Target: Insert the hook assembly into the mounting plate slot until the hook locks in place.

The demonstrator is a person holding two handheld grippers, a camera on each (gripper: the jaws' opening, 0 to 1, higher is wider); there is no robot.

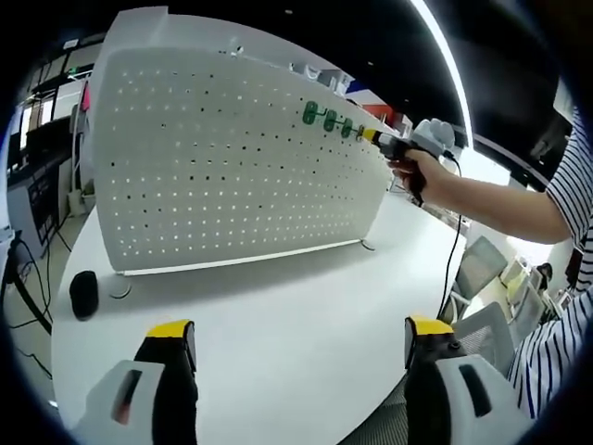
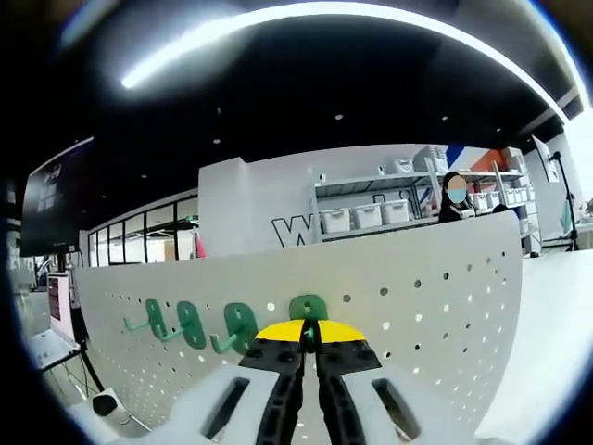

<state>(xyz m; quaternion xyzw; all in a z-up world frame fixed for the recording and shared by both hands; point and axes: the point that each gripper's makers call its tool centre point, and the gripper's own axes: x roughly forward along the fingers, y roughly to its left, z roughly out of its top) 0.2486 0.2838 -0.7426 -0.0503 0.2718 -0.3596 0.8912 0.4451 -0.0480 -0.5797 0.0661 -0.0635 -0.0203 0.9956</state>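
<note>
Nearest to us in the left gripper view, our left gripper (image 1: 296,338) hangs over the bare white table (image 1: 296,306) with its jaws wide apart and nothing between them; we should keep it back there, out of the work. A small dark round object (image 1: 83,294) sits on the table near the foot of the pegboard (image 1: 213,167), which stands upright across the table.

In the right gripper view, our right gripper (image 2: 310,332) has its yellow-tipped jaws pressed together at the top row of the board, clamped on the green hook (image 2: 307,306) that sits right at the tips. Whether its pegs are already seated in the holes we cannot tell. Three more green hooks (image 2: 190,324) hang in the same row beside it, and they give us the line to match.

To do this step well, we judge we should hold the hook square to the board, push straight in, and release only once it feels locked. A tilted push could spring it out.
</note>
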